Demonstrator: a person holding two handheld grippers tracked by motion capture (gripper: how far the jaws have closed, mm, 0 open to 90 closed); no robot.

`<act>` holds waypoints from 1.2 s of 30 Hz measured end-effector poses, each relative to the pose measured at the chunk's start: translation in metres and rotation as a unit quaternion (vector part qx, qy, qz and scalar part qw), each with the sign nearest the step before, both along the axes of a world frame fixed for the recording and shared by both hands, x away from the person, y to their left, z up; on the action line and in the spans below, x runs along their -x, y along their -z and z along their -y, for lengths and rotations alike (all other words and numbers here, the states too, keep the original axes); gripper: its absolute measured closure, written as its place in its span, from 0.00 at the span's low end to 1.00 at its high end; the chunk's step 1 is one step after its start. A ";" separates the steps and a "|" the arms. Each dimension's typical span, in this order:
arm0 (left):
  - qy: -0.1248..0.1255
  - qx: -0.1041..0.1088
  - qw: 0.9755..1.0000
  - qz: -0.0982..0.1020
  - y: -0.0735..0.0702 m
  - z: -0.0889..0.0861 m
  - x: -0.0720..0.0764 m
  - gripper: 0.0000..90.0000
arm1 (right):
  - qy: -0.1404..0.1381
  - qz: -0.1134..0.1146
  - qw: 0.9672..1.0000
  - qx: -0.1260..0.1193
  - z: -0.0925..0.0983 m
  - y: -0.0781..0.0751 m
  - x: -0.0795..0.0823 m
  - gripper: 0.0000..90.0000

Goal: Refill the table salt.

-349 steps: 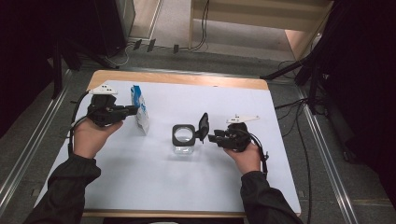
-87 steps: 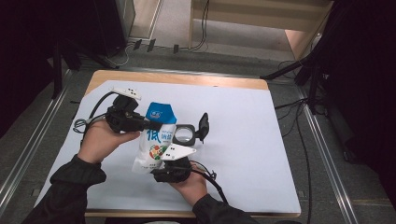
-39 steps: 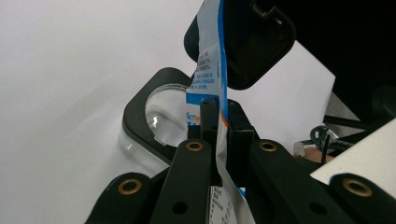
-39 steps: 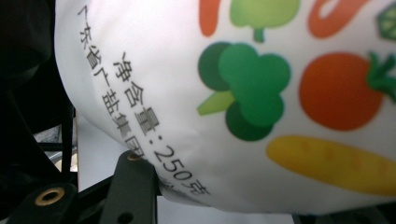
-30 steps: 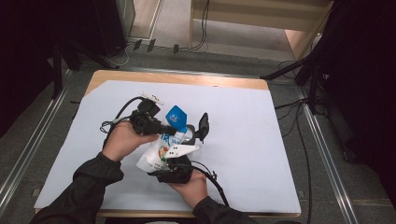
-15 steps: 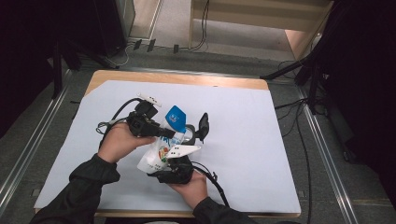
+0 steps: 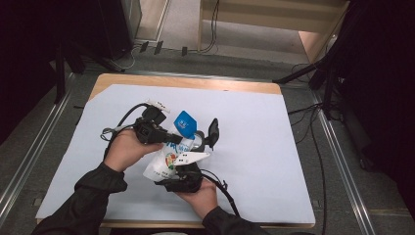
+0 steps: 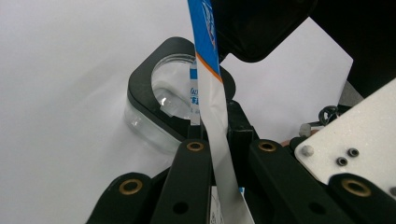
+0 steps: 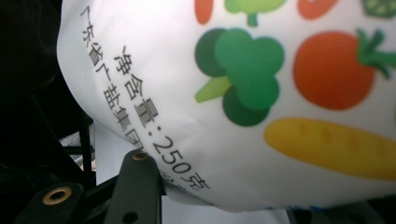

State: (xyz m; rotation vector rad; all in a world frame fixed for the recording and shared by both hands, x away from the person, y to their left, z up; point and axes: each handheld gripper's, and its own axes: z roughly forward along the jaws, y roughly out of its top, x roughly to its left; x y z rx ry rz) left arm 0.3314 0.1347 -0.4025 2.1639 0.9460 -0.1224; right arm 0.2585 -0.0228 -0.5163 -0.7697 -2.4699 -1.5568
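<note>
Bag (image 7: pixel 166 159): white pouch, blue top, vegetable print; held tilted above mid-table, nearer the front edge, top corner over the jar (image 7: pixel 198 141).
Left gripper (image 7: pixel 169 137): jaws just closed, clamped on the bag's flat top strip.
Right gripper (image 7: pixel 183 169): jaws part-open around the bag's full lower body, holding it.
Jar: clear, black rim, lid (image 7: pixel 213 131) raised.

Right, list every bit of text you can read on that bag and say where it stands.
"净含量:250克": black print running down the white side of the bag, beside the vegetable pictures.
A second black line left of it: partly hidden, not readable in full.
Blue print on the bag's top strip: too blurred to read.
</note>
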 end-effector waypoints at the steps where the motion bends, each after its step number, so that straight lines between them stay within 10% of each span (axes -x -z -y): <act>1: 0.000 0.000 1.000 0.000 0.000 0.000 0.000 1.00 | 0.001 -0.001 1.000 -0.003 0.000 0.000 0.000 0.67; 36: 0.002 -0.006 1.000 0.007 -0.007 0.005 0.006 0.98 | -0.013 -0.029 0.998 -0.049 -0.001 -0.011 -0.002 0.67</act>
